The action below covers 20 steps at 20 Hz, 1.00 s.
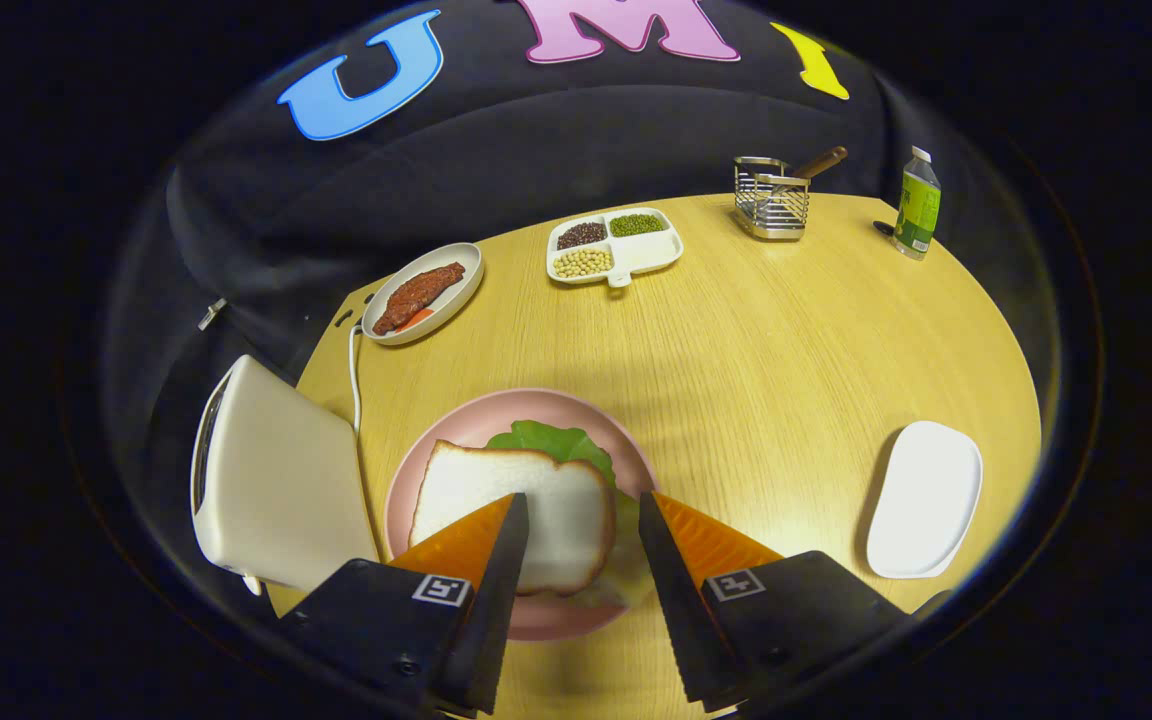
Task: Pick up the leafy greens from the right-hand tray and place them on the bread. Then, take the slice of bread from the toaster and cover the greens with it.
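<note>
A slice of bread [506,510] lies on top of the leafy greens [561,440] on a pink plate [456,430]; a green edge sticks out on the far side of the slice. My gripper [581,505] hovers just above the near part of the plate, open, with nothing between its fingers; the bread's right part shows in the gap. A white toaster [271,475] stands left of the plate. The white tray [924,498] on the right holds nothing.
A white cord [356,375] runs back from the toaster. Farther off are an oval dish with meat [424,293], a divided tray of beans [614,245], a wire basket with a wooden-handled tool [774,195] and a green bottle [917,205].
</note>
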Available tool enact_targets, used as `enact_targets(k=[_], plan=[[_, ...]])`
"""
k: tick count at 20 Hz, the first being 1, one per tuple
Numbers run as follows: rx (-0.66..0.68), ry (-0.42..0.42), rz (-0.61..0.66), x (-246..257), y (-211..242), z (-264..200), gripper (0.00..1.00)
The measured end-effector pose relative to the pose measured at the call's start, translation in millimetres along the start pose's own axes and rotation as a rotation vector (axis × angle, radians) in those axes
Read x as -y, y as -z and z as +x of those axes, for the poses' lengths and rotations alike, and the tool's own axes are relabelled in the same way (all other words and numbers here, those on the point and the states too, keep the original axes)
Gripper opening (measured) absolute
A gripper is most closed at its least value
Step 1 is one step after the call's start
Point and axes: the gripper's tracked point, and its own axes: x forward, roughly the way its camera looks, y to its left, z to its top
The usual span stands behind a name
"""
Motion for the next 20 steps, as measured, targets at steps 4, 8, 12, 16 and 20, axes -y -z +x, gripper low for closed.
enact_targets(k=[4, 8, 12, 16, 20], plan=[[0.022, 0.004, -0.054, 9.8, -8.6, -17.4, 0.91], [0.044, -0.024, -0.175, 9.5, -20.4, -45.4, 0.99], [0.08, -0.079, -0.253, -0.6, -41.3, -79.8, 1.0], [0.114, -0.134, -0.252, -2.7, -64.3, -115.4, 1.0], [0.176, -0.158, -0.286, 7.2, -85.2, -148.4, 0.99]])
